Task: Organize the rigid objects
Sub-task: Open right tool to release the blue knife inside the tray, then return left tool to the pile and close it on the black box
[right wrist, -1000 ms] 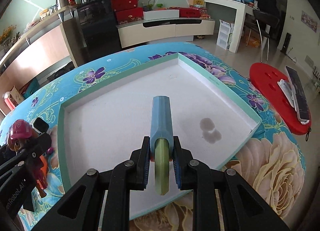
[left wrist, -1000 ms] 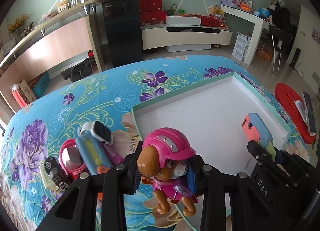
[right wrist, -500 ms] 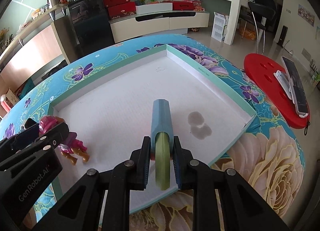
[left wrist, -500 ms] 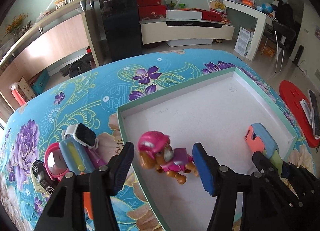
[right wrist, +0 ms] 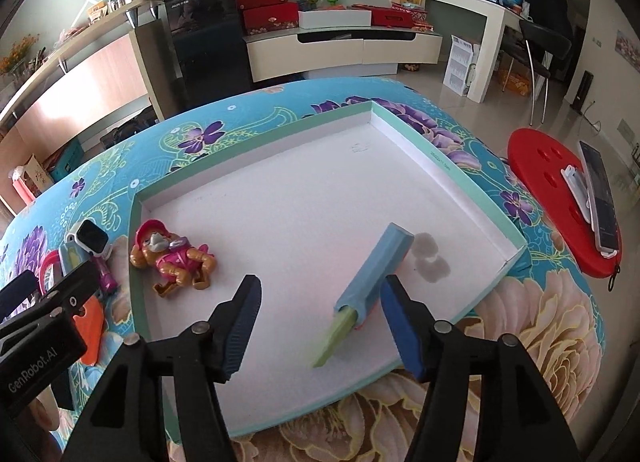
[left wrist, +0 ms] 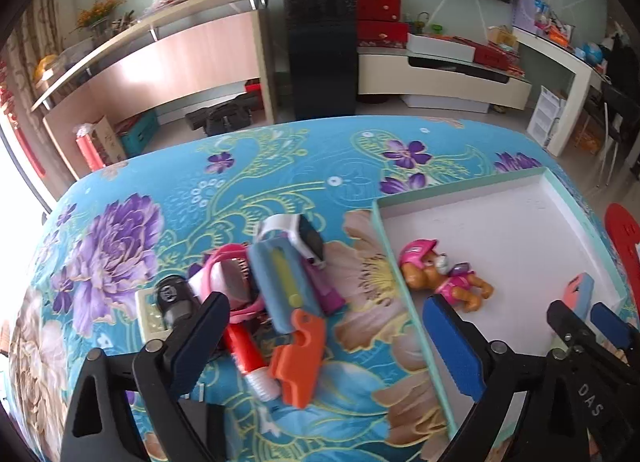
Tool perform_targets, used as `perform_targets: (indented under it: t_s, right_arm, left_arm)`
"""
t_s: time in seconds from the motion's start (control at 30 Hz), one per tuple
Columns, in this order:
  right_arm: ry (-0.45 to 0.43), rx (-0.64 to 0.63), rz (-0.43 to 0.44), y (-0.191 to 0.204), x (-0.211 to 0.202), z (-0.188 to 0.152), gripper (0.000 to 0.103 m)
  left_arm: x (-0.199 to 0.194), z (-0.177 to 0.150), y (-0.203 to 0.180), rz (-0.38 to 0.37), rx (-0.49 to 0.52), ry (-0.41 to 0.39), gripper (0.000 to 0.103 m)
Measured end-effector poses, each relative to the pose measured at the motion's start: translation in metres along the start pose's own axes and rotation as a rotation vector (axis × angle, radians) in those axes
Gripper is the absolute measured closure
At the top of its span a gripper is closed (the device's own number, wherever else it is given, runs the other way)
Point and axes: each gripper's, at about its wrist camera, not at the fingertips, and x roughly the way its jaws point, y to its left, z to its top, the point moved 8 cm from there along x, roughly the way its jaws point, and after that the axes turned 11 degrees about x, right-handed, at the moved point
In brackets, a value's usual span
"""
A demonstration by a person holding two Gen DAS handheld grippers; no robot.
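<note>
Both toys had just gone into the shallow white cardboard tray with the mint-green rim (right wrist: 460,181), so the step in hand was the release, and the next move looked like a reach back to the pile on the floral blue tablecloth (left wrist: 280,165). The pink-helmeted plastic puppy figure (right wrist: 172,258) lay on its back near the tray's left wall, clear of the left gripper (left wrist: 326,326), whose jaws were opening to a wide spread over the blue and orange toy blaster (left wrist: 288,302) and the white smartwatch (left wrist: 296,234), touching neither. The right gripper (right wrist: 318,314) was also opening, and the blue block with the green blade (right wrist: 372,270) lay free on the tray floor between its pads.
</note>
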Motion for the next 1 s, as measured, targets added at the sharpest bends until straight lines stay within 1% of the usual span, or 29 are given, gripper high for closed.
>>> perform_targets:
  t_s: [0.17,0.23,0.5,0.7,0.83,1.0]
  right_arm:
    - [-0.007,-0.062,0.061,0.034,-0.011,-0.006,0.038]
    - [-0.010,-0.090,0.078,0.048,-0.015,-0.010,0.032]
    - [0.006,-0.172,0.160,0.096,-0.024,-0.030,0.032]
    - [0.037,-0.239,0.219,0.136,-0.029,-0.053,0.032]
    - [0.073,-0.264,0.273,0.159,-0.031,-0.070,0.032]
    - [0.096,-0.298,0.287,0.177,-0.030,-0.087,0.032]
  left_arm:
    - [-0.009,-0.019,0.048,0.071,-0.084,0.004,0.000]
    - [-0.012,-0.028,0.066,0.096,-0.117,0.007,0.000]
    - [-0.023,-0.062,0.130,0.182,-0.244,0.021,0.000]
    - [-0.028,-0.084,0.157,0.219,-0.285,0.039,0.000]
    - [-0.027,-0.098,0.173,0.242,-0.309,0.067,0.000]
    - [-0.030,-0.110,0.187,0.253,-0.333,0.077,0.000]
